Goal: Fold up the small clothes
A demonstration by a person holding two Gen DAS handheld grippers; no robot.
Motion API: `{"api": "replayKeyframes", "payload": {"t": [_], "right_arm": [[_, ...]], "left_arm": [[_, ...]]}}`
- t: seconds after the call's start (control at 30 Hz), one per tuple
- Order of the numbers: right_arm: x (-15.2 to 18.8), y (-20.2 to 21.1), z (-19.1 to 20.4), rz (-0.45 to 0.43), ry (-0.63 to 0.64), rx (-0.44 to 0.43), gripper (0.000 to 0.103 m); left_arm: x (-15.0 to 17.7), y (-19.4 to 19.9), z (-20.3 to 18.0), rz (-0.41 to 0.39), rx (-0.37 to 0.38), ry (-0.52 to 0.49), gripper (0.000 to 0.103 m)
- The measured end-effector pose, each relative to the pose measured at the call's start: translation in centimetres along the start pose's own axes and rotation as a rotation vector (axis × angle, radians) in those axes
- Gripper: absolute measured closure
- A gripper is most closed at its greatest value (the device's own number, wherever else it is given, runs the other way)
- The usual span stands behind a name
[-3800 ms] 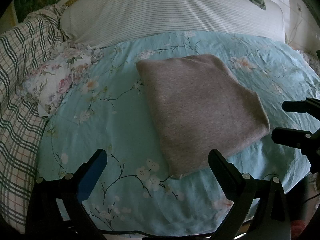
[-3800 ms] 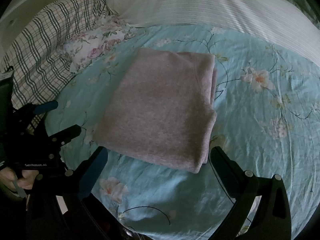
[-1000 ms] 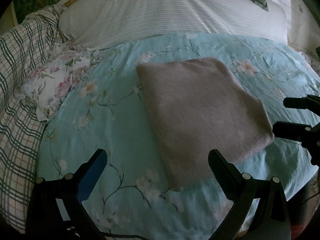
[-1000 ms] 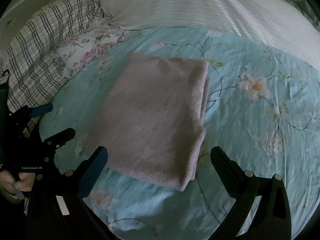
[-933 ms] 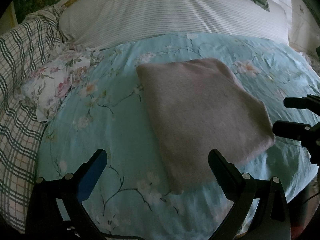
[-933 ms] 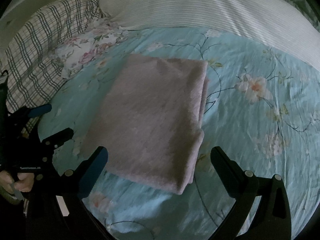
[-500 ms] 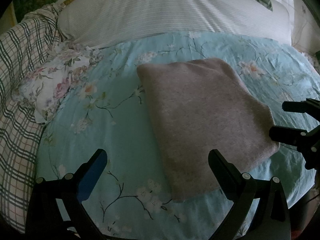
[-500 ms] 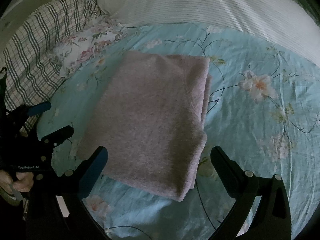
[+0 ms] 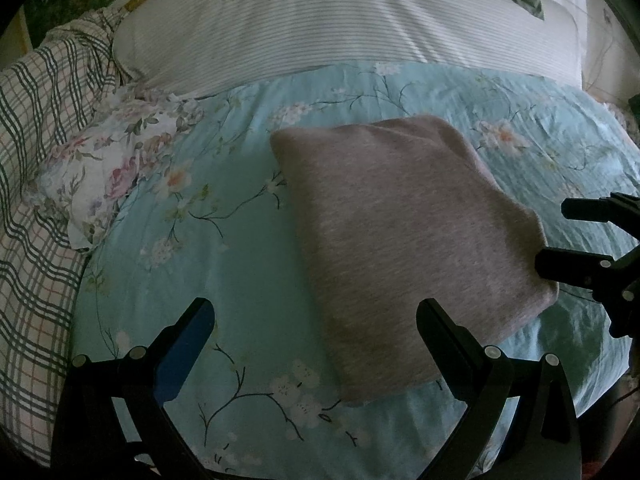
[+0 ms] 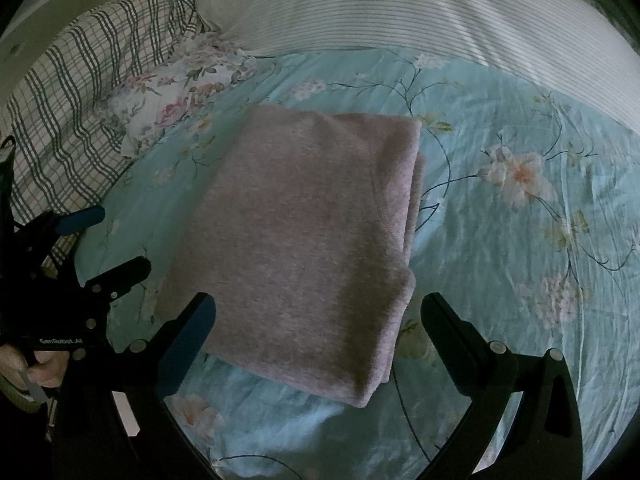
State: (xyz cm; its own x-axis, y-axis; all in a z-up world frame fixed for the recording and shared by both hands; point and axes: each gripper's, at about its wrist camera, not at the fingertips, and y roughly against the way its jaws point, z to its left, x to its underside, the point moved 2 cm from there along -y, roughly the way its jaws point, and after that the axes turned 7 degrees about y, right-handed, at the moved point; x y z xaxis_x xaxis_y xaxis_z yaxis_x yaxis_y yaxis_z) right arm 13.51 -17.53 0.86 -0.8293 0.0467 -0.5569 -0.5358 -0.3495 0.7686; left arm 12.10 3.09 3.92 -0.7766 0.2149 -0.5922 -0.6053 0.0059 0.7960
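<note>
Bed under a teal floral sheet, filling both views; striped bolster across the far side, plaid blanket heaped at the left, floral cloth bunched beside it. Grey garment lying flat on the sheet near the middle, already folded into a thick rectangle, stacked layers showing along its right edge in the right wrist view. Left tool held above the sheet at the garment's near left corner, spread wide, gripping nothing. Right tool above the near edge of the garment, likewise spread wide and empty, apart from the cloth as far as can be told. Each tool visible at the margin of the other's view, flanking the near end of the garment. Probably between folds, or close to the end: shape compact, edges roughly square. If another fold is wanted, a call for closing on the two near corners through all layers and carrying them to the far edge together; otherwise, for lifting the bundle aside without letting the layers slide.
</note>
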Motion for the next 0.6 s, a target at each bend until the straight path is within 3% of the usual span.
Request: {"api": "replayKeyframes", "payload": {"t": [0.6], "right_arm": [[-0.1, -0.21, 0.38, 0.0, -0.013, 0.0, 0.001]], "left_arm": [[-0.35, 0.03, -0.11, -0.002, -0.003, 0.0, 0.002]]}}
